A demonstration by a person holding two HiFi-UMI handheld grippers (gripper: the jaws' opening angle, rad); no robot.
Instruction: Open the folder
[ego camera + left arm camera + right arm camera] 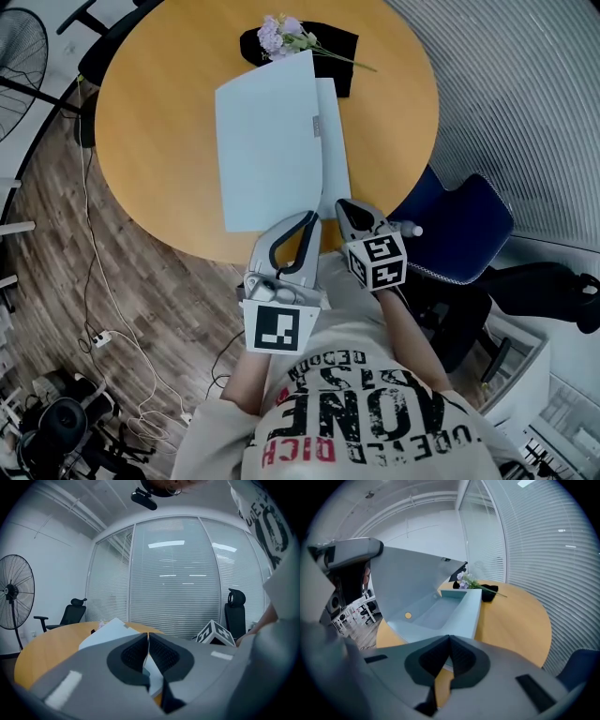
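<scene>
Round wooden table [159, 141], head view: pale blue folder [267, 141] lying centre; shirt print [302, 450] partly legible, "RICH". Left gripper view: left gripper [148, 641] pinching the raised cover [105, 632] edge. Right gripper view: right gripper [449, 641], jaws pressed together at the folder's near edge.

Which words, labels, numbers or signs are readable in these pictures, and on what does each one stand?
"ONE": large black letters on the person's shirt.
"RICH": red letters, same shirt.
Rest of the shirt print: too distorted to read.
Small tag on the folder: too small to read.
Marker cubes: black-and-white squares only, no words.
</scene>
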